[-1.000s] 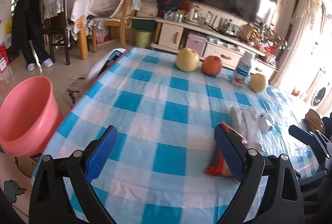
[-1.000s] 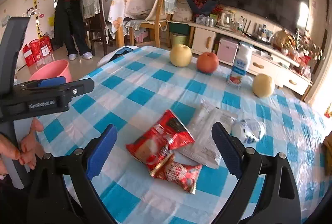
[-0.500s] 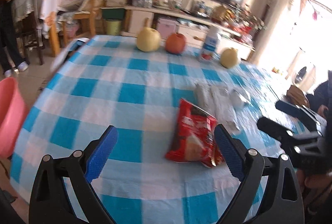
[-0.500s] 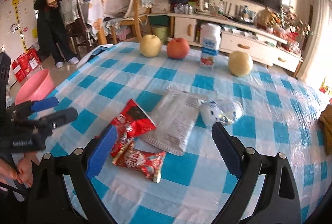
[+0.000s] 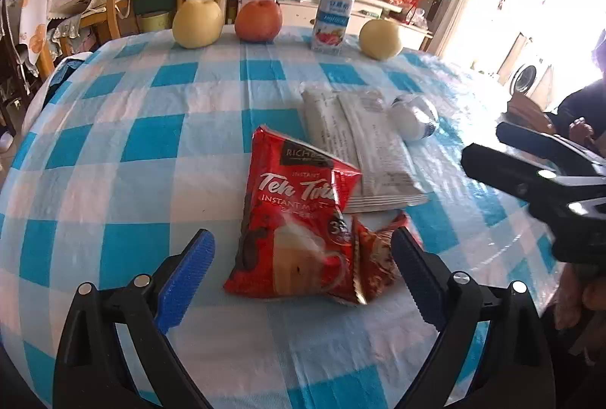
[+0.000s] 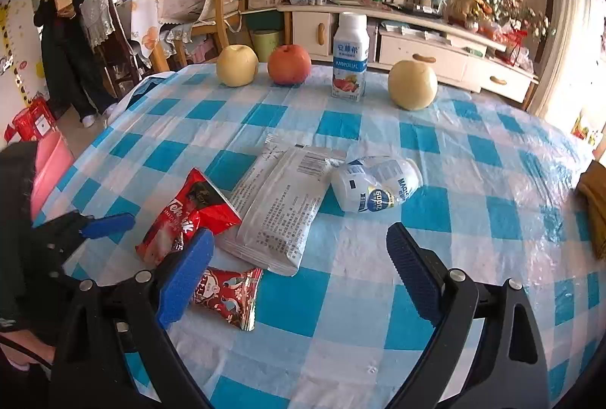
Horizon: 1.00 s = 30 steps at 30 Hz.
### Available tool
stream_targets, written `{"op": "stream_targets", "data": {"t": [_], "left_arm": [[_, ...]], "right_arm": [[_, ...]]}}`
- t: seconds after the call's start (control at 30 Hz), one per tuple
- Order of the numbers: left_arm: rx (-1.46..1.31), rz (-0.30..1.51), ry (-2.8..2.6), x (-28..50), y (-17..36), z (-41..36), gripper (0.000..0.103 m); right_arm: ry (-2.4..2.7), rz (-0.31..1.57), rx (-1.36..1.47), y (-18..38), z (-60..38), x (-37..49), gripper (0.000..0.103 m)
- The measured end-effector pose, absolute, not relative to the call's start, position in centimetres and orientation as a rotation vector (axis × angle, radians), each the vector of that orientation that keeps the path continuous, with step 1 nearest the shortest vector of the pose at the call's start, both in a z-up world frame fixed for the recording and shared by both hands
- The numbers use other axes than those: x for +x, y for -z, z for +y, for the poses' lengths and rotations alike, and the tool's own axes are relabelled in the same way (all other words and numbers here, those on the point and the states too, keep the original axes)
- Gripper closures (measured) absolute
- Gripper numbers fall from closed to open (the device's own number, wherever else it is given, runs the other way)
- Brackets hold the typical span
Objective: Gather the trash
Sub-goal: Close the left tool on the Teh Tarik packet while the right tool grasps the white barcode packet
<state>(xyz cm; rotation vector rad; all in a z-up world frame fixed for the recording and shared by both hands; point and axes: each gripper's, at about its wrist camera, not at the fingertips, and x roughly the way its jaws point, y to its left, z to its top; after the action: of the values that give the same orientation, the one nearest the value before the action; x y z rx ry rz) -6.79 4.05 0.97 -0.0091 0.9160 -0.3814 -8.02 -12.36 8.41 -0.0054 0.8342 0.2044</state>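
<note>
1. Hovering low over the checked table (image 5: 113, 181), the left hand-held gripper (image 5: 303, 261) has its blue-padded jaws spread wide, gripping nothing; the red tea packet (image 5: 295, 219) lies flat on the cloth between them, touched by neither pad as far as the view shows.
2. Tucked against that packet's right edge is a small red wrapper (image 5: 375, 253), partly under the packet's corner and close to the right-hand pad.
3. Beyond them lies a white sachet (image 5: 360, 147), its near end under the tea packet's top corner, and just beside it a crumpled white bottle (image 5: 414, 115) on its side.
4. Along the far edge of the table stand a yellow pear (image 5: 197, 24), a red apple (image 5: 259, 21), an upright milk carton (image 5: 333, 19) and a second pear (image 5: 380, 39).
5. The right hand-held gripper (image 6: 299, 269) is likewise wide open and holding nothing, poised above the near end of the sachet, with the small wrapper just by its left pad.
6. A pink basin (image 6: 49, 170) shows off the table's left side in the right wrist view.
</note>
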Motion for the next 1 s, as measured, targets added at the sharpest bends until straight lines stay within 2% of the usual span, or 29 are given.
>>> {"op": "stream_targets", "data": {"t": [0.13, 0.23, 0.3, 0.47, 0.67, 1.0], "left_arm": [[-0.047, 0.911, 0.391, -6.1, -0.7, 4.4, 0.013], [-0.057, 0.936, 0.385, -5.6, 0.0, 4.4, 0.033], [-0.075, 0.928, 0.387, -5.5, 0.3, 4.5, 0.033], [-0.087, 0.934, 0.386, -5.3, 0.3, 4.5, 0.042], [-0.097, 0.926, 0.337, -5.2, -0.1, 5.4, 0.046], [-0.161, 0.9, 0.25, -4.5, -1.2, 8.3, 0.047]], "right_arm": [[-0.23, 0.877, 0.045, -7.7, -12.6, -7.4, 0.01], [-0.261, 0.907, 0.076, -7.1, -12.4, -7.1, 0.01], [-0.285, 0.928, 0.095, -6.8, -12.1, -6.9, 0.01], [-0.304, 0.946, 0.082, -6.2, -11.4, -6.8, 0.01], [-0.283, 0.95, 0.085, -5.4, -11.3, -5.8, 0.01], [-0.246, 0.892, 0.126, -5.9, -12.9, -4.2, 0.01]]}}
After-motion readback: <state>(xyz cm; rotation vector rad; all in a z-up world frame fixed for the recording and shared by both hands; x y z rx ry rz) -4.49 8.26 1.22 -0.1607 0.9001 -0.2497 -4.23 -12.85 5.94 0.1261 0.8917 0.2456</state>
